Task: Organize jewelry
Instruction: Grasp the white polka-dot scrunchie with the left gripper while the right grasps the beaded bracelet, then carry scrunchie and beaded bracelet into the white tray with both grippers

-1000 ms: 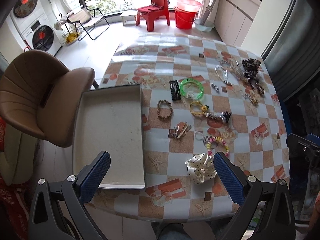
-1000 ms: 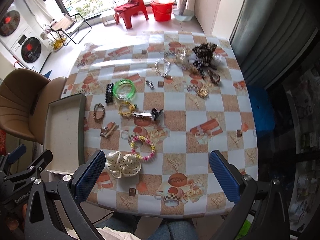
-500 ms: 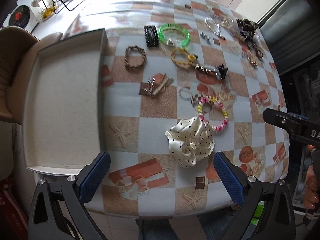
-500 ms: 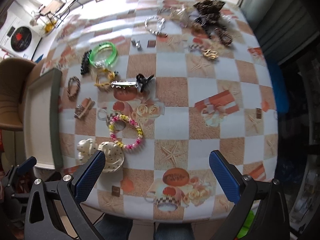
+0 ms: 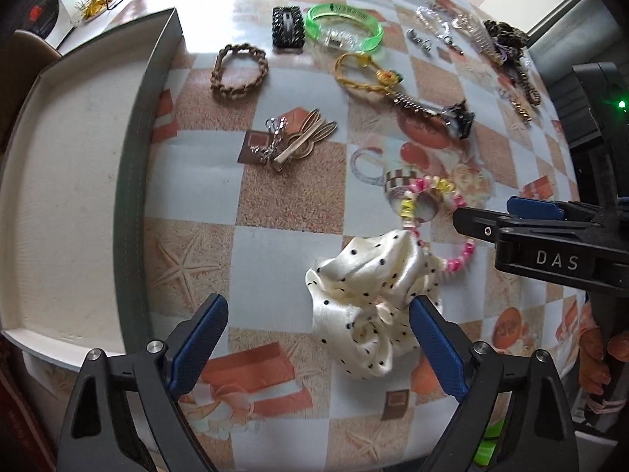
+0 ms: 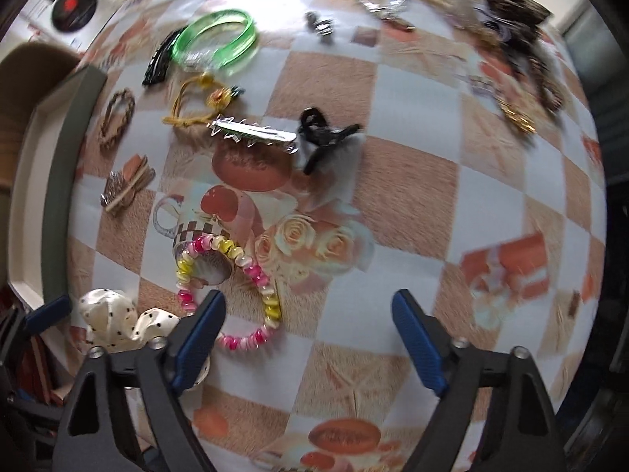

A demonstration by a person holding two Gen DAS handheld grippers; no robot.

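Checked tablecloth [image 5: 275, 204], brown chair [image 6: 27, 74]

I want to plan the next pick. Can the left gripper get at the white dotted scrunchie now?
Probably yes: the left gripper is open just above the scrunchie, with nothing covering it.

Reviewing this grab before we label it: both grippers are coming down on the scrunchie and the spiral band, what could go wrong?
1. The cream polka-dot scrunchie lies over the pink-yellow spiral band; lifting one may drag the other.
2. The left gripper, jaws just closing, has the scrunchie off-centre by one finger; it may pinch only a fold.
3. The right gripper works close alongside; the two could collide.
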